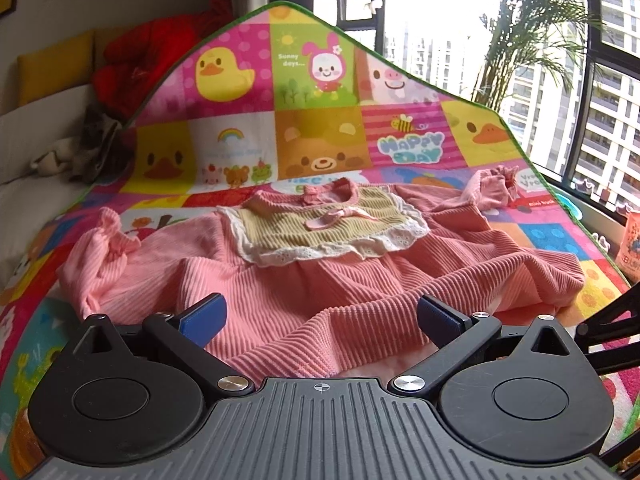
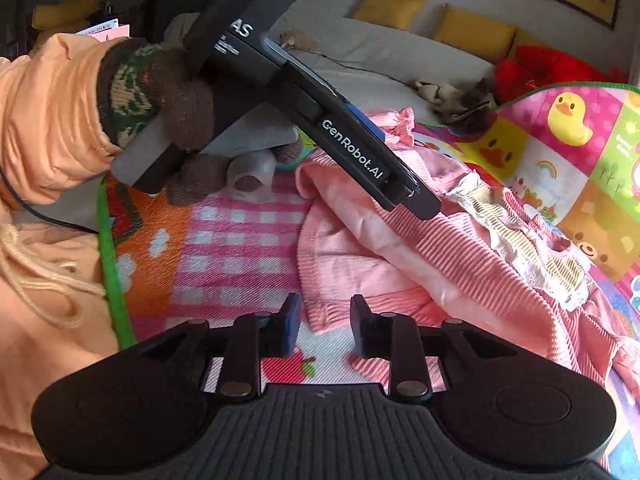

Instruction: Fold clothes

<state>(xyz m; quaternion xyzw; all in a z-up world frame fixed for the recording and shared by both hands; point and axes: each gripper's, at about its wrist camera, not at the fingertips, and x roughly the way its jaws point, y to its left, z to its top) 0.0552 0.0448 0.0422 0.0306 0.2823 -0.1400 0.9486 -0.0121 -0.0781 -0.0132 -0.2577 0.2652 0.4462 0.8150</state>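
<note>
Pink ribbed knit fabric made up the child's dress (image 1: pixel 320 280), which lay spread face up on the colourful cartoon-print play mat (image 1: pixel 320 80). A beige corduroy bib panel (image 1: pixel 324 224) edged with white lace sat at the chest, with a small pink bow (image 1: pixel 332 216) at its centre. Both gathered sleeves extended outward, one to each side.

The left gripper (image 1: pixel 320 316) was released, its jaws spread wide, with the blue pads (image 1: pixel 204 316) set at either side of the raised hem area. Neither pad appeared to pinch the fabric. In the right wrist view, the same tool (image 2: pixel 360 156) extended over the dress, held by a hand in a brown knitted glove (image 2: pixel 188 112) with an orange sleeve (image 2: pixel 48 120) behind it.

The right gripper (image 2: pixel 325 324) was also unclenched, with a moderate gap between its jaws. It sat at the near hem corner of the dress (image 2: pixel 400 248), where the edge was turned back to show the smooth pink lining. Fabric lay just ahead of the gap; whether the fingertips touched it could not be determined.

Yellow cushions (image 2: pixel 472 32) and a red bundle of cloth (image 2: pixel 540 68) lay beyond the mat.
</note>
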